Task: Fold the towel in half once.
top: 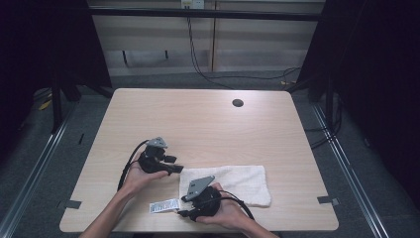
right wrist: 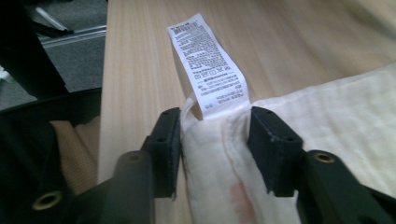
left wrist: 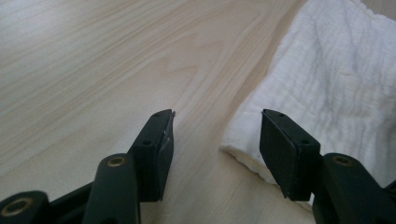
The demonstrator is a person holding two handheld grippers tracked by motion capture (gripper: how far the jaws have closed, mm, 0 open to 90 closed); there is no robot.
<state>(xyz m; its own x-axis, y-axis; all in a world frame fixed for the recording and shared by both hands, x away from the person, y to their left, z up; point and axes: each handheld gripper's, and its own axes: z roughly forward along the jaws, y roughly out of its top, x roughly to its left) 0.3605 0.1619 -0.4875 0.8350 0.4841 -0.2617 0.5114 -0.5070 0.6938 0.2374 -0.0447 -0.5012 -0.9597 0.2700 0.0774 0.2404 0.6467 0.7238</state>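
A white towel [top: 233, 182] lies flat near the table's front edge, its printed care label [top: 164, 206] sticking out at its front left corner. My left gripper [top: 176, 168] hovers open just left of the towel's back left corner; in the left gripper view that towel corner [left wrist: 336, 84] lies by the right jaw, and bare wood shows between the jaws of the left gripper [left wrist: 217, 119]. My right gripper [right wrist: 215, 116] stands open astride the labelled corner. The bunched towel [right wrist: 210, 154] touches both pads, and the care label [right wrist: 208, 60] rises beyond them. A faint reddish stain [right wrist: 240, 196] marks the cloth.
The light wooden table [top: 198, 124] has a round cable hole [top: 237, 102] at the back right. Tape marks [top: 73, 204] sit at the front corners. Dark floor and metal rails surround the table. A hand and dark cable [right wrist: 56, 135] show at the left of the right gripper view.
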